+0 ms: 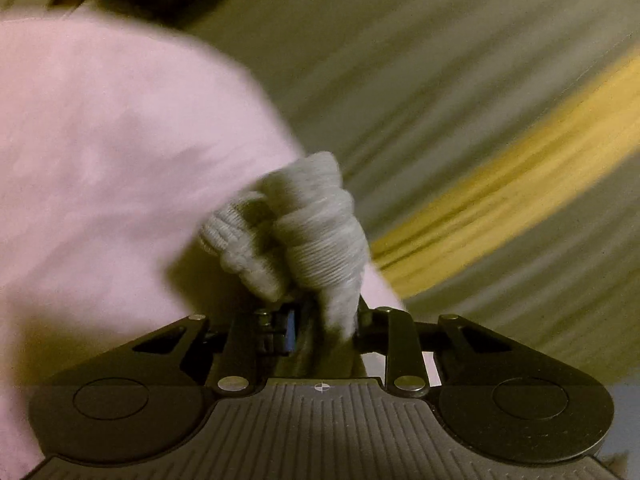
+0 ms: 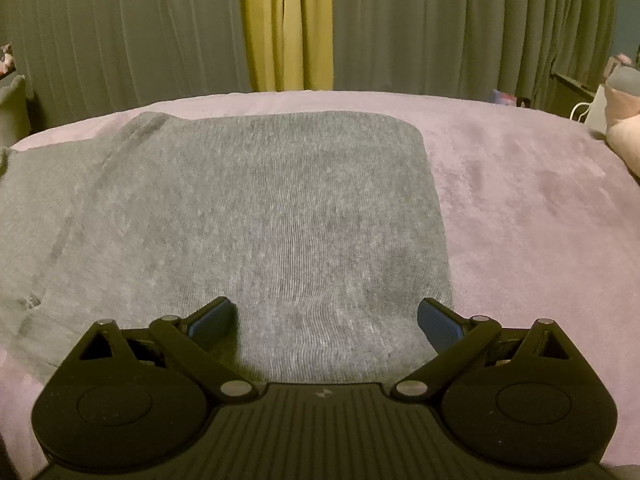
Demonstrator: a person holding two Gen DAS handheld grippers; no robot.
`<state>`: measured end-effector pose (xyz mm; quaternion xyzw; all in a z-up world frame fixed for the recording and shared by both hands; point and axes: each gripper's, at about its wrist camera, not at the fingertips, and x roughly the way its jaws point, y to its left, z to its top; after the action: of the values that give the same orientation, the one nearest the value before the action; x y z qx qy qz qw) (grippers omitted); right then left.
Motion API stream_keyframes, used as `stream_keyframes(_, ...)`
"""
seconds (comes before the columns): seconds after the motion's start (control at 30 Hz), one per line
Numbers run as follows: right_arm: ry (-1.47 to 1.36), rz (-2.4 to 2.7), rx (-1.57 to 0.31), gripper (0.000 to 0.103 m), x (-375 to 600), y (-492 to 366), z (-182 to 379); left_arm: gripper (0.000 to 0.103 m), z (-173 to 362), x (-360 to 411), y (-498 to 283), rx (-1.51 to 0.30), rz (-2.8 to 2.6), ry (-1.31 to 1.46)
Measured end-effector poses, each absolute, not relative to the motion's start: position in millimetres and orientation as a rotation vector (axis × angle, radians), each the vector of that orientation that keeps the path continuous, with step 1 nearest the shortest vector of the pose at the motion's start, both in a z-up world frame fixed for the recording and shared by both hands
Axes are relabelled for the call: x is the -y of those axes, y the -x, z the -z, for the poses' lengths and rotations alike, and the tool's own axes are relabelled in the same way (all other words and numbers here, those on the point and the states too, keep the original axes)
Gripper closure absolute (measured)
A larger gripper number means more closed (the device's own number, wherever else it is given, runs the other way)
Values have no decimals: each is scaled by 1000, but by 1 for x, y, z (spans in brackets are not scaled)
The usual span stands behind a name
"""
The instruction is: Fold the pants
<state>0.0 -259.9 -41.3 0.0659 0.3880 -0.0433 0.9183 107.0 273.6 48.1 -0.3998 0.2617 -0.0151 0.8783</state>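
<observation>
The grey knit pants [image 2: 248, 216] lie spread flat on a pink blanket [image 2: 520, 208] in the right wrist view. My right gripper [image 2: 326, 320] is open, its blue-padded fingers [image 2: 212, 322] apart just above the near edge of the pants, holding nothing. In the left wrist view my left gripper [image 1: 324, 322] is shut on a bunched grey ribbed end of the pants [image 1: 304, 232], held up off the pink blanket [image 1: 100, 160]. That view is blurred and tilted.
Grey curtains [image 2: 440, 20] with a yellow strip [image 2: 286, 24] hang behind the bed. A pale pink object [image 2: 624, 128] sits at the right edge, and dim furniture stands at the far left and right.
</observation>
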Motion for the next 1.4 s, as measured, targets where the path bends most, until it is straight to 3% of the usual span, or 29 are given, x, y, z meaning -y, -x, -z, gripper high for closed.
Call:
stream_keyframes(0.2, -245, 85, -734, 4, 273, 10, 24, 75, -135, -177, -83, -396, 290, 621)
stream_keyframes(0.33, -302, 109, -654, 4, 287, 22, 9, 77, -153, -75, -62, -393, 502, 476)
stream_keyframes(0.47, -410, 137, -592, 4, 311, 36, 0, 75, -109, 25, -52, -575, 627, 337)
stream_keyframes(0.57, -488, 169, -569, 4, 331, 44, -1, 58, -46, 83, -49, -801, 667, 264)
stream_keyframes(0.67, -554, 194, -563, 4, 349, 50, 2, 52, 1, 109, -41, -1058, 704, 194)
stream_keyframes(0.73, -581, 186, -562, 4, 355, 53, 4, 49, 8, 98, -28, -1080, 700, 201)
stream_keyframes(0.8, -622, 153, -563, 4, 358, 52, 7, 31, -2, 75, -18, -1063, 669, 232)
stream_keyframes(0.97, -723, -5, -589, 4, 349, 31, 9, 6, -33, -1, -11, -868, 474, 326)
stream_keyframes(1.07, -739, -85, -622, 4, 336, 8, 8, 5, -39, -47, -5, -801, 245, 391)
stream_keyframes(1.3, -734, -137, -707, 4, 302, -54, 8, 5, -36, -92, 10, -835, -99, 244)
stream_keyframes(1.4, -810, -132, -721, 4, 299, -80, 12, 5, -19, -124, -2, -913, -140, 479)
